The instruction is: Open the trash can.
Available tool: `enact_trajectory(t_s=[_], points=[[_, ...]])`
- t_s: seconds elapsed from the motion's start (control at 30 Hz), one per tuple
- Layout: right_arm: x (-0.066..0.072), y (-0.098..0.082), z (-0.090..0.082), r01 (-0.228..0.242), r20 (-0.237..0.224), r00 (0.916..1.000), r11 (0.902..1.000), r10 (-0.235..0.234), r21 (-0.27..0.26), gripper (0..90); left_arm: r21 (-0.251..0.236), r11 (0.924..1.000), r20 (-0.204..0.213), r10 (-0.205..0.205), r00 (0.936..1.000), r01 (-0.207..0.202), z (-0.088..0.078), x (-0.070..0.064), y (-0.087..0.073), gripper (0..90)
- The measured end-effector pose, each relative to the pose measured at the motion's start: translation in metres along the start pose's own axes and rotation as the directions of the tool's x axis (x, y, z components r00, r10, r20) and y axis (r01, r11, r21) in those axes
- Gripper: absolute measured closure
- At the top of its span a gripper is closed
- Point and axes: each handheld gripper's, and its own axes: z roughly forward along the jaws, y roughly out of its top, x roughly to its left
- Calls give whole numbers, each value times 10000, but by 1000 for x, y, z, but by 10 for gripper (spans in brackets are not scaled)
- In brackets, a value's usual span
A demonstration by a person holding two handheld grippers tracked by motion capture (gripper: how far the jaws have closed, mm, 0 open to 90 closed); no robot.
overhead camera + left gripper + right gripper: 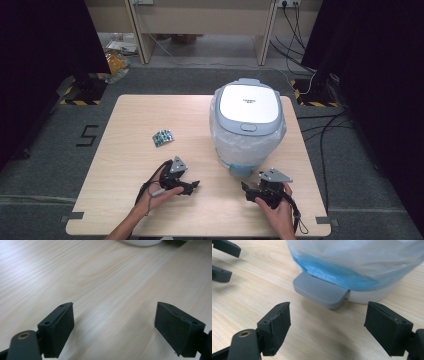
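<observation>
- Right gripper view: the grey ribbed foot pedal point(319, 291) of the pedal bin point(362, 265) lies just ahead of the right gripper point(328, 307), sticking out low from the bin's white base towards the jaws and a little to their left side.
- The jaws of this gripper stand wide apart over the wooden table point(249, 302); nothing is between the pads, and they are near the pedal without touching it.
- Beyond the pedal the bin's body rises, wrapped in a clear plastic liner point(352, 255) with blue showing through low down.
- High view: the same bin point(247, 135) stands straight in front of the right gripper point(246, 191), its white lid point(248, 105) closed.
- The left gripper point(194, 188) sits beside the right one, jaws turned towards it, with a gap of bare table between the two.
- Left gripper view: the left gripper point(115, 315) has its jaws spread wide and holds nothing; bare wood lies under them, and a white rounded edge shows far ahead.
- A small green packet point(163, 137) lies on the table beyond the left gripper, well apart from the bin.
</observation>
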Motion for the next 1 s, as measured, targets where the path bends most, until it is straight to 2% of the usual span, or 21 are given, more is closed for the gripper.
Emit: enact_trajectory(t_s=[0.07, 0.1, 0.2, 0.4, 0.63, 0.77, 0.83, 0.93, 1.0], points=[[2, 1, 1, 20, -41, 10000, 10000, -20, -2, 211, 151, 9997, -258, -169, 9995, 173, -2, 9, -6, 148], [4, 2, 1, 47, -70, 10000, 10000, -47, 11, 212, -49, 9997, -232, -261, 9994, 260, -3, 11, -9, 143], [7, 3, 2, 228, -208, 9995, 9997, -230, -82, 216, -99, 9994, -314, -322, 9990, 319, -7, 15, -14, 141], [21, 8, 8, 516, -499, 9974, 9985, -523, -162, 220, -97, 9992, -527, -391, 9978, 386, -9, 15, -16, 134], [33, 12, 17, 790, -882, 9927, 9962, -821, -378, 219, -98, 9989, -467, -453, 9979, 448, -8, 15, -16, 124], [39, 15, 21, 791, -934, 9921, 9957, -833, -476, 219, -110, 9989, -448, -449, 9980, 445, -8, 15, -16, 117], [41, 17, 23, 936, -937, 9908, 9943, -981, -516, 218, -106, 9990, -440, -445, 9980, 440, -8, 15, -16, 115], [43, 16, 29, 1058, -701, 9917, 9940, -1075, -281, 215, -108, 9990, -435, -442, 9981, 438, -7, 15, -16, 114], [42, 14, 32, 1060, -581, 9925, 9937, -1080, -357, 213, -107, 9990, -431, -442, 9981, 438, -7, 15, -16, 114]])
